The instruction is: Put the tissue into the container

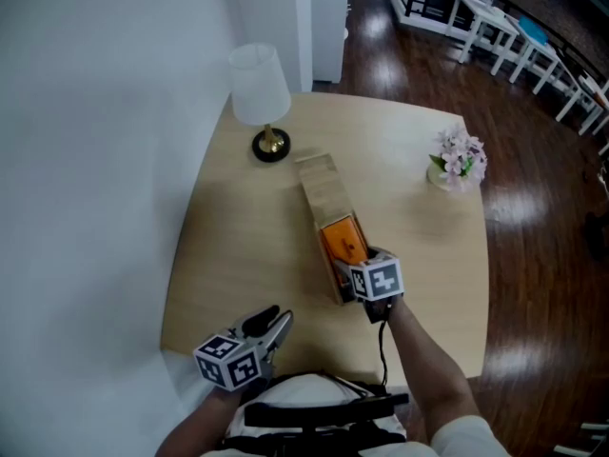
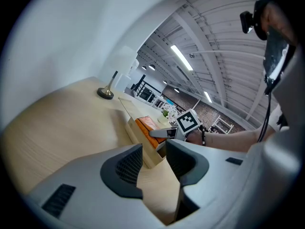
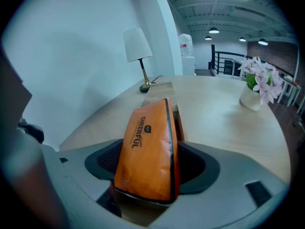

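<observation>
**A:** Setting?

**B:** Light wood bench (image 1: 238, 255) against a white wall, with dark plank floor beyond it. A white-shaded lamp on a brass foot (image 1: 259, 89) stands far left. A small vase of pink flowers (image 1: 459, 160) stands far right.

**A:** Task item?

**B:** An orange soft plastic tissue pack (image 3: 147, 151) sits at the near end of the pale oblong wooden box (image 1: 319, 188), mid-bench. The right tool (image 1: 360, 267) is clamped on the pack's near end, one jaw on each broad face.

**A:** The other one?

**B:** The left tool (image 2: 155, 163) has its jaws apart with nothing between them. It hovers over the near-left edge, well apart from the box.

**A:** Step in hand?

**B:** Insertion, I judge. The pack is partly in, its top above the box walls. Next move: lower it in line with the walls until it seats, then let the jaws part.

**A:** Orientation?

**B:** Its long axis runs along the box's length, pointing away from the person. It stands on a narrow edge, slightly tilted.
</observation>
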`<state>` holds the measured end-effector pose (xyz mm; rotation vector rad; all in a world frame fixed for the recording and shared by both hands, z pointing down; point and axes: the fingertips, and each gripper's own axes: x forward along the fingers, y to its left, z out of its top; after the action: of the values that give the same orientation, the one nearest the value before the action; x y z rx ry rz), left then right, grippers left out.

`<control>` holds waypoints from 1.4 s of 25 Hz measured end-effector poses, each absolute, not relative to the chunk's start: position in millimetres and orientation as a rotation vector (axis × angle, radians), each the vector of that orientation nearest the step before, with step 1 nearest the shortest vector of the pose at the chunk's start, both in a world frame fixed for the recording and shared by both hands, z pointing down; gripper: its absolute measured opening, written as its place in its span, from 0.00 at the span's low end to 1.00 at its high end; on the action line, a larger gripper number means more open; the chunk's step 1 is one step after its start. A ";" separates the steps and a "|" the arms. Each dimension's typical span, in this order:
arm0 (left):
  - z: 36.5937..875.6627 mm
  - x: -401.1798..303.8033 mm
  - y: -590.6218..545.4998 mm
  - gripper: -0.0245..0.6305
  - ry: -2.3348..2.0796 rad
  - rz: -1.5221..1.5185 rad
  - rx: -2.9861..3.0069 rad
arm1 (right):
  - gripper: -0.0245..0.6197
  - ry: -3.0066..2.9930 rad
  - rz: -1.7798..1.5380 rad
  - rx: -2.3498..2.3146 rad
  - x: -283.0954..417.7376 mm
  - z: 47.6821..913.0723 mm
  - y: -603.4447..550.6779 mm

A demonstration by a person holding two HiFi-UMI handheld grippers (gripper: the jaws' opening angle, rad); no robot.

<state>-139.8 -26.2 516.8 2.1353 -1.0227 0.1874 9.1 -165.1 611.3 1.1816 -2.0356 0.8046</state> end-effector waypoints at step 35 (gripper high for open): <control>491.2 -92.4 -2.8 0.12 -0.799 0.373 2.297 | 0.05 -2.158 0.817 1.509 87.8 509.0 -0.2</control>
<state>-92.4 -2.8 491.2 2.2969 -0.7988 0.3725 87.8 -0.2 509.0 1.5087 -2.1579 0.8172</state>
